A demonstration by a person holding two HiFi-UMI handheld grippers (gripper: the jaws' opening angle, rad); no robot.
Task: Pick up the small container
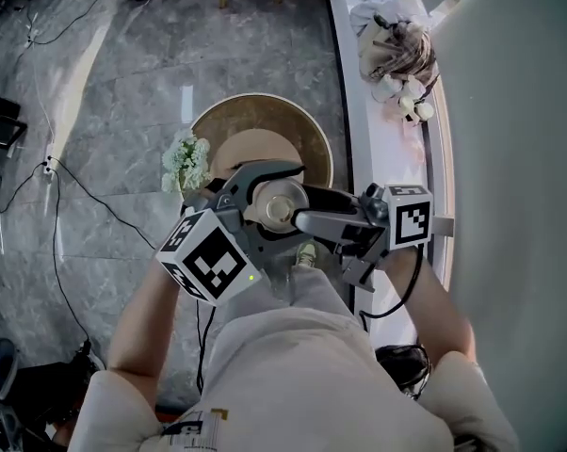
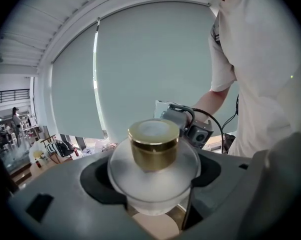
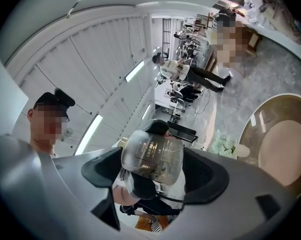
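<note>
The small container is a frosted glass jar with a gold lid, held in the air above the round table. My left gripper comes in from the left and is shut on the small container. From the right, my right gripper is also shut on it. In the right gripper view the jar's clear underside with a printed label fills the gap between the jaws of my right gripper. The left gripper view shows the right gripper's body just behind the jar.
Below stands a round wooden table with a beige disc on it. White flowers stand at its left edge. A white curved ledge with soft toys runs along the right. Cables cross the grey marble floor at left.
</note>
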